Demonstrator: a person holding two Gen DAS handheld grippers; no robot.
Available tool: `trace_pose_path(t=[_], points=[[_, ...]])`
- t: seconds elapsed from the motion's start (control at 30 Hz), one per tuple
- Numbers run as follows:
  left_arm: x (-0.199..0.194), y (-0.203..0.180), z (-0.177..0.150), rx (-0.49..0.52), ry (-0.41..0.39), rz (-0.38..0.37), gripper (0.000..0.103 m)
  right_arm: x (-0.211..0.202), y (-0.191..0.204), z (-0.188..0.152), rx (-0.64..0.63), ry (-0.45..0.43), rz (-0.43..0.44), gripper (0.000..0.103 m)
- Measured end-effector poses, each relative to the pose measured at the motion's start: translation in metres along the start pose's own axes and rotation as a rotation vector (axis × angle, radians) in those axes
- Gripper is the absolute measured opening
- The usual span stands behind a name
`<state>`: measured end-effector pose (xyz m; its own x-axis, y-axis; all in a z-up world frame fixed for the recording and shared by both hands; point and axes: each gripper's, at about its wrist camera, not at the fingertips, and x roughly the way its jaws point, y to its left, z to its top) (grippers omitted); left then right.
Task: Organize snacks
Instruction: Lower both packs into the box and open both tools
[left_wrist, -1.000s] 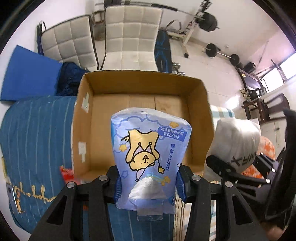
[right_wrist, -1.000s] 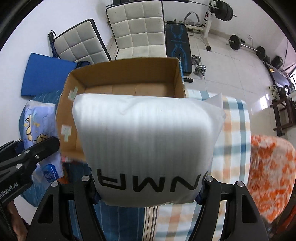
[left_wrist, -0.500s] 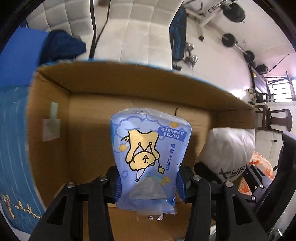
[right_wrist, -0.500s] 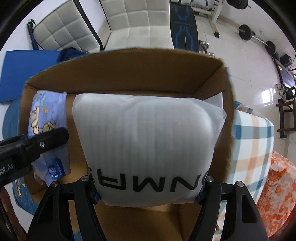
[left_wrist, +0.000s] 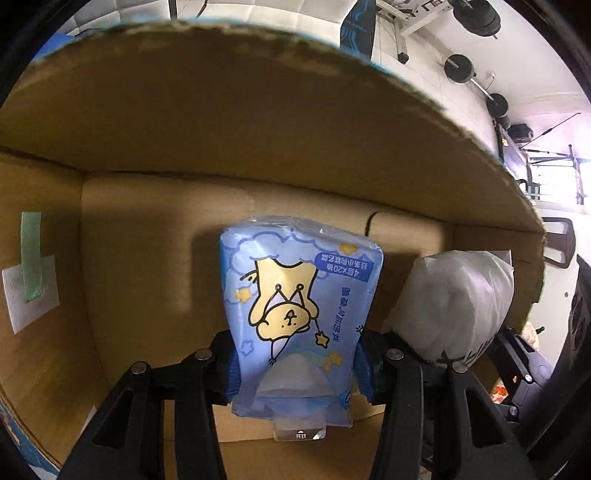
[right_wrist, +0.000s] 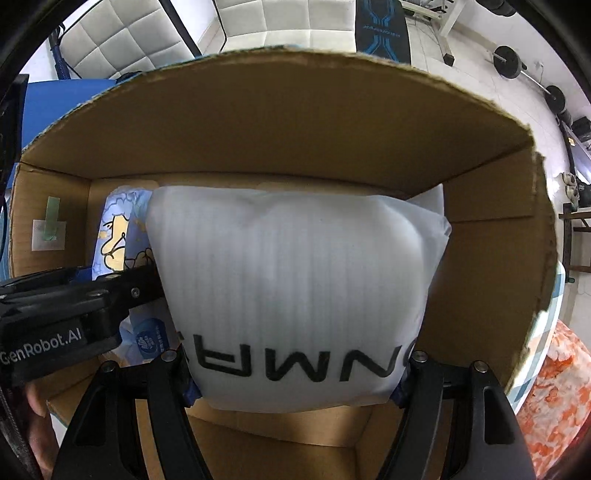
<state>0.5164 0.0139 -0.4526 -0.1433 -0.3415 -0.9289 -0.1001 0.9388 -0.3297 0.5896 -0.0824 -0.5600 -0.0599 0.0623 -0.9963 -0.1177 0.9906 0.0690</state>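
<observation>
Both grippers pinch packs inside our cardboard box (left_wrist: 258, 122): left gripper (left_wrist: 299, 365) clamps the blue tissue pack (left_wrist: 295, 295), right gripper (right_wrist: 295, 373) the white pouch (right_wrist: 295, 288) at its 3 o'clock. Released together, we judge they could topple or overlap. Box floor beneath them is hidden.

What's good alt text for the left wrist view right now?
The left gripper is shut on a blue cartoon-printed pack, held inside an open cardboard box. To its right, a white bag sits in the right gripper, also within the box; a taped paper scrap marks the left wall.
</observation>
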Motion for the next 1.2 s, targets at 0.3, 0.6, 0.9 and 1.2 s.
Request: trace_pose_path(t=[0.3, 0.6, 0.9, 1.2], points=[[-0.005, -0.003, 0.004, -0.014, 0.018, 0.059, 0.054, 0.019, 0.004, 0.011, -0.014, 0.062, -0.03, 0.08], [-0.039, -0.028, 0.002, 0.005, -0.027, 0.114, 0.067, 0.009, 0.005, 0.014, 0.01, 0.053, -0.018, 0.085], [-0.078, -0.045, -0.037, 0.072, -0.108, 0.161, 0.082, -0.017, 0.001, 0.009, 0.027, -0.002, -0.03, 0.095], [-0.108, -0.02, -0.089, 0.106, -0.243, 0.228, 0.102, -0.04, -0.006, -0.051, 0.062, -0.049, -0.026, 0.103]])
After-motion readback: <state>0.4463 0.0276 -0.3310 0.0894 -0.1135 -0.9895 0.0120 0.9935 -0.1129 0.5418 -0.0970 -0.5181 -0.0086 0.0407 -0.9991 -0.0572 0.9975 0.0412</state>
